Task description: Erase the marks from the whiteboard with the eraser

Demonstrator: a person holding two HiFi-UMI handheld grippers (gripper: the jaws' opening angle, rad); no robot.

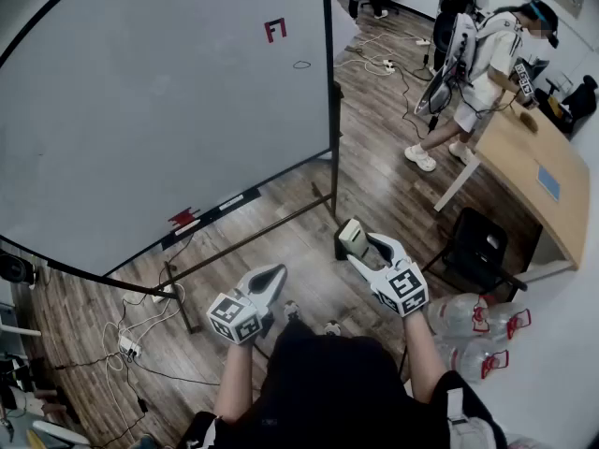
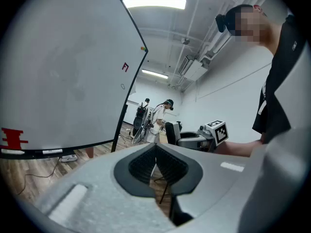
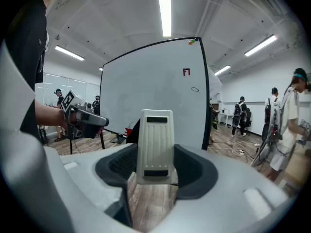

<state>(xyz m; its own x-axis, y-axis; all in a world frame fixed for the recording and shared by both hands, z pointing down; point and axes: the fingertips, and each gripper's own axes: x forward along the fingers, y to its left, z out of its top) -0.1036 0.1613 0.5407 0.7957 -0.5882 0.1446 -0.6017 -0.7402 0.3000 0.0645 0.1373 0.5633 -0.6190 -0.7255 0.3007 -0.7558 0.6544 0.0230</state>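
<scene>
Bright, even light fills the room, coming from ceiling strips (image 3: 164, 8) that burn out to pure white at the top of both gripper views. The whiteboard (image 1: 159, 101) reads as a flat, even grey. Shadows on the floor (image 1: 374, 195) are faint and soft. All three of my views are fisheye, with black corners, and the whiteboard's straight edges bow. The bottom of both gripper views, close to the lens, goes soft. The pale eraser (image 3: 155, 140) stays fairly crisp.
</scene>
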